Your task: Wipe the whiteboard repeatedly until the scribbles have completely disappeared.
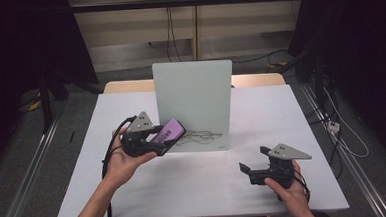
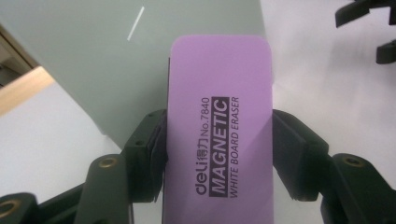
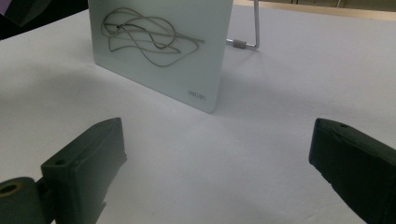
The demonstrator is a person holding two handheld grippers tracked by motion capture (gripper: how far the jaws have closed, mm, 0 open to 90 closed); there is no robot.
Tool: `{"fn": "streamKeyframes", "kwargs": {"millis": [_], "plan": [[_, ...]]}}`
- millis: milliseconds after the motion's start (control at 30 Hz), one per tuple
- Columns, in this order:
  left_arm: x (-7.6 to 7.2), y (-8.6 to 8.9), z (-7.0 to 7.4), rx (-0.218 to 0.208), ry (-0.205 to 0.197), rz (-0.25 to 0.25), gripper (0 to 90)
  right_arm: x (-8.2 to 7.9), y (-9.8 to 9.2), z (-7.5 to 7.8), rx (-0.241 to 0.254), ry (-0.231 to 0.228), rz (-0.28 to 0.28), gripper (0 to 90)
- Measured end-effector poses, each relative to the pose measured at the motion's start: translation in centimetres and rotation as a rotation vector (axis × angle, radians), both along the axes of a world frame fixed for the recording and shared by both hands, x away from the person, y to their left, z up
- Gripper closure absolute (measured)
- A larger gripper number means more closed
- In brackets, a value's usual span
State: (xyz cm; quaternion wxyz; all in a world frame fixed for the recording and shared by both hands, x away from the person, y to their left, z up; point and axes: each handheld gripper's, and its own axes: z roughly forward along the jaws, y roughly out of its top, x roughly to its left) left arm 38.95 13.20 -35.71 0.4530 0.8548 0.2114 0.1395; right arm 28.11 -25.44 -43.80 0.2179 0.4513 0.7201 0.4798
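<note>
A purple magnetic whiteboard eraser (image 2: 219,126) is clamped between the black jaws of my left gripper (image 1: 158,139); in the high view the eraser (image 1: 168,132) points up and right at the lower left part of a small upright whiteboard (image 1: 195,96). A tangle of dark scribbled lines (image 1: 197,136) runs along the board's lower part, also seen as scribbled lines (image 3: 144,35) on the whiteboard (image 3: 159,51) in the right gripper view. My right gripper (image 1: 254,161) rests low over the table at the front right, open, with nothing between its jaws.
The white table (image 1: 135,191) carries the board, which leans on a metal stand (image 3: 245,42) behind it. The right gripper (image 2: 369,28) shows at the upper right of the left gripper view. Dark curtains and cables surround the table.
</note>
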Motion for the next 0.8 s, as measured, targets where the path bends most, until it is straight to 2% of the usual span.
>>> {"fn": "streamKeyframes", "kwargs": {"millis": [67,100,167,200,233,367,433,500,567,700,800], "plan": [[0.0,-0.2,0.0,-0.002,-0.011,0.006,41.0,-0.1,0.0,0.0,-0.008,0.001,0.006,3.6],[-0.1,-0.2,0.1,0.008,-0.033,0.004,41.0,-0.1,0.0,0.0,-0.007,-0.001,0.008,3.6],[-0.3,-0.4,0.1,0.004,-0.042,0.007,41.1,-0.2,0.0,0.0,-0.005,-0.002,0.012,3.6],[-0.4,-0.4,0.2,0.015,-0.063,0.010,41.0,-0.2,0.0,0.0,-0.005,-0.003,0.015,3.6],[-0.5,-0.5,0.1,0.006,-0.069,0.009,41.0,-0.3,0.0,0.0,-0.005,-0.005,0.017,3.6],[-0.5,-0.6,0.2,0.024,-0.100,0.020,41.0,-0.2,0.0,0.0,-0.003,0.001,0.019,3.6],[-0.7,-0.4,0.3,0.011,-0.125,0.031,41.0,-0.2,0.0,0.0,-0.002,0.001,0.016,3.6],[-0.8,-0.2,0.5,0.019,-0.166,0.036,41.0,-0.2,0.0,0.0,-0.006,0.002,0.017,3.6],[-0.8,-0.2,0.6,0.019,-0.189,0.034,41.0,-0.1,0.1,0.0,-0.010,0.000,0.019,3.6],[-1.0,-0.9,0.1,0.069,-0.230,0.039,41.0,-0.2,0.1,0.0,-0.006,0.005,0.018,3.6],[-1.2,-1.5,-0.4,0.086,-0.249,0.023,41.0,-0.2,0.0,0.0,-0.002,0.004,0.017,3.6]]}}
